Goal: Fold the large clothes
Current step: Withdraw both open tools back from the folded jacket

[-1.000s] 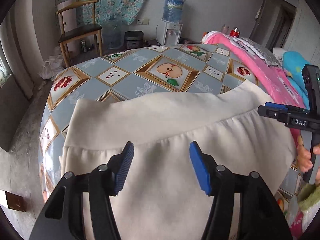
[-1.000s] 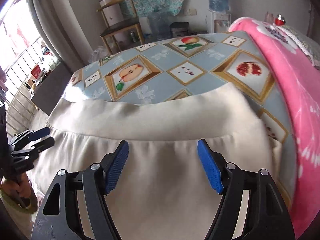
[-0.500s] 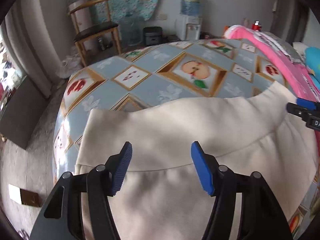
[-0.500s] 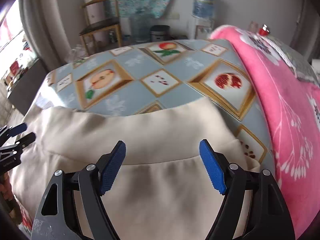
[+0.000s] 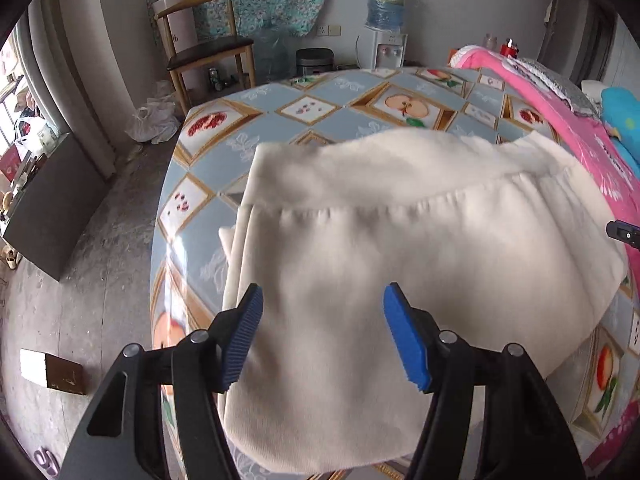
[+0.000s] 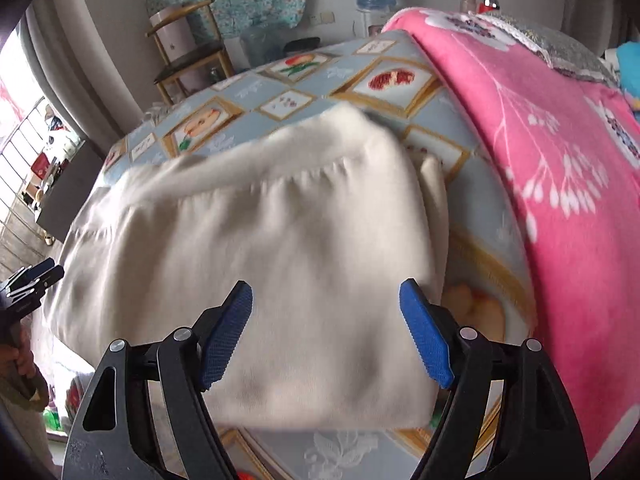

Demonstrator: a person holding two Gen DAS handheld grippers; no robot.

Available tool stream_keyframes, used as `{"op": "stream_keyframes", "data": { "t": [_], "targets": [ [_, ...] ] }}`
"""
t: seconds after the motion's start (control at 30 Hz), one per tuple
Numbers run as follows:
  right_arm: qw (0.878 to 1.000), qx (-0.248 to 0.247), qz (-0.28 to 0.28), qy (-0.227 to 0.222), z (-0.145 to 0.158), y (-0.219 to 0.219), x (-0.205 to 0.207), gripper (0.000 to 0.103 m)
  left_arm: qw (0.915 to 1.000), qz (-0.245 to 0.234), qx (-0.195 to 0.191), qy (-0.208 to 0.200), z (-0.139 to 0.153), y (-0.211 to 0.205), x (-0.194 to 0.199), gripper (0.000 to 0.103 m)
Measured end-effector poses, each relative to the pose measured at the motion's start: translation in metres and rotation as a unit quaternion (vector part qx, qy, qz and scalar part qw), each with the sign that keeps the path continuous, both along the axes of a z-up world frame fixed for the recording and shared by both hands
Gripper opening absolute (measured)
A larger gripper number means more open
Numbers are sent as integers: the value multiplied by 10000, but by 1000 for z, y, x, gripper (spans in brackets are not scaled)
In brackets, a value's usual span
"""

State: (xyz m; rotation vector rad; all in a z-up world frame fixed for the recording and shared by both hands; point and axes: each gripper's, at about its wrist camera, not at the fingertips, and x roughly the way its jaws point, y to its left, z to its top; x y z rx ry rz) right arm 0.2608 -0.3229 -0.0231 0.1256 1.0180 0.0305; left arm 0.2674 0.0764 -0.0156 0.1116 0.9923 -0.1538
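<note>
The cream garment (image 5: 400,248) lies folded on the bench (image 5: 332,116), which wears a tablecloth with fruit pictures; in the left wrist view it fills the centre and lower part of the frame, with its gathered band toward the top. The left gripper (image 5: 323,336) hovers over the cloth with its jaws apart, and nothing is between them. The right gripper (image 6: 326,334) is also released and empty; its jaws have just been opening.

I think the main risk is at the lower edge of both frames: there the fold reaches close to the edge of the bench, so a careless push could let it slide off. At the right in the right wrist view, a loose inner layer (image 6: 434,192) sticks out from the side. If a gripper pinches only the top layer, the stack could come apart. The pink blanket (image 6: 552,168) is just beside and could be caught together with it.
</note>
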Motion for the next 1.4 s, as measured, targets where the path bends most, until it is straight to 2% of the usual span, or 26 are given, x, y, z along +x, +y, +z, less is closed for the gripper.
{"op": "stream_keyframes", "data": {
  "t": [0.03, 0.13, 0.17, 0.23, 0.3, 0.37, 0.43, 0.5, 0.57, 0.63, 0.67, 0.7, 0.8, 0.87, 0.97, 1.2, 1.3, 1.4],
  "targets": [
    [9998, -196, 31, 69, -10, 5, -5, 73, 9999, -7, 100, 95, -11, 0, -3, 61],
    [9978, -651, -56, -88, -13, 19, -16, 73, 9998, 127, 84, -163, -12, 4, -10, 63],
    [9981, -597, -162, -44, -8, 21, -17, 73, 9994, 205, 129, -228, -7, 4, -12, 63],
    [9994, -274, -90, -198, 10, 33, -20, 73, 9991, 151, -34, -406, 7, 0, -22, 63],
    [9980, -347, 215, -485, 29, 62, -22, 74, 9984, 49, -43, -563, 16, -9, -31, 63],
    [9959, -257, 600, -626, 40, 92, -20, 75, 9985, 36, -2, -542, 16, -18, -37, 63],
    [9938, -193, 921, -600, 37, 123, -14, 75, 9989, 69, -120, -449, 13, -23, -43, 63],
    [9918, -402, 1114, -474, 22, 147, -8, 74, 9986, 115, -280, -441, 11, -24, -52, 63],
    [9916, -705, 1054, -270, 6, 158, -6, 72, 9979, 122, -388, -504, 13, -26, -64, 63],
    [9931, -433, 1027, -351, 11, 153, -19, 71, 9968, 66, -437, -662, 20, -27, -80, 65],
    [9934, -333, 1002, -441, 18, 150, -28, 72, 9961, 53, -420, -771, 25, -28, -88, 73],
    [9933, -267, 957, -586, 27, 145, -40, 73, 9953, 90, -379, -888, 32, -29, -97, 77],
    [9918, -89, 804, -987, 49, 136, -80, 81, 9912, 189, -504, -1207, 51, -32, -125, 86],
    [9905, -41, 690, -1192, 58, 130, -107, 90, 9871, 217, -652, -1446, 64, -37, -144, 98],
    [9888, -94, 459, -1419, 65, 123, -141, 96, 9818, 179, -763, -1731, 79, -47, -168, 98],
    [9856, -397, 43, -1646, 74, 113, -180, 96, 9799, 397, -742, -1808, 88, -68, -194, 98],
    [9830, -534, -152, -1752, 80, 107, -188, 96, 9795, 654, -270, -1887, 90, -76, -196, 98],
    [9782, -746, -377, -1899, 85, 105, -194, 96, 9772, 691, 205, -1995, 91, -84, -199, 98]
  ]
}}
